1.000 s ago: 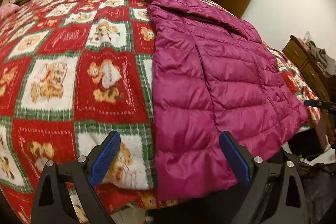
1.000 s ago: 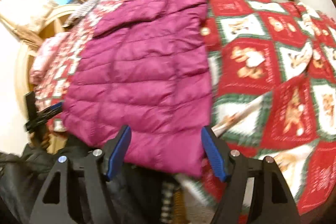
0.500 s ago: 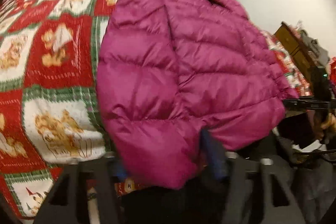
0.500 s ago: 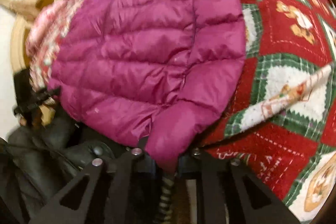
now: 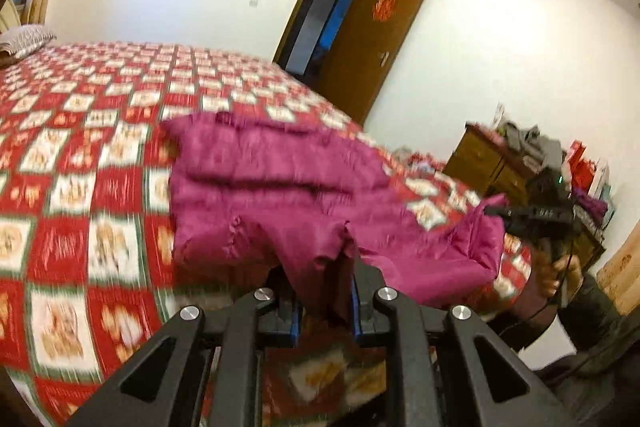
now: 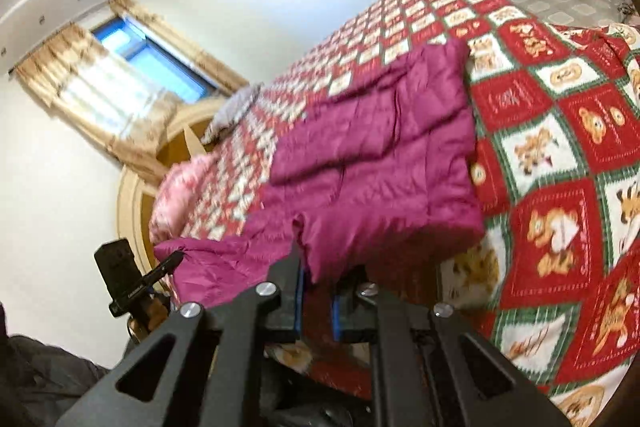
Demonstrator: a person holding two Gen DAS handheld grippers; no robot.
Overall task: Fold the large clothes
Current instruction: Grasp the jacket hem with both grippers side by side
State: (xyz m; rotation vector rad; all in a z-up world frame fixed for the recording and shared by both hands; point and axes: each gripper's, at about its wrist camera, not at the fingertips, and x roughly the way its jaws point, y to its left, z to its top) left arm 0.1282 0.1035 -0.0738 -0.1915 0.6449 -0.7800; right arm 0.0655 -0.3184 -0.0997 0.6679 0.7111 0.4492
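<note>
A magenta quilted down jacket (image 5: 280,183) lies on a bed, with its near hem raised off the quilt. My left gripper (image 5: 324,303) is shut on one corner of the hem. My right gripper (image 6: 316,303) is shut on the other hem corner of the jacket (image 6: 380,163). Each gripper shows in the other's view: the right one at the far right (image 5: 540,215), the left one at the lower left (image 6: 132,287). The hem sags between them. The far collar end of the jacket still rests on the bed.
The bed carries a red, green and white bear-pattern quilt (image 5: 80,155) (image 6: 560,155). Pillows (image 6: 176,195) lie at the headboard. A wooden dresser (image 5: 492,163) with clutter stands to the right. A brown door (image 5: 372,43) is open behind the bed.
Both grippers have closed on the jacket's near hem corners and lifted them up off the bed. One second ago both were open just short of the hem.
</note>
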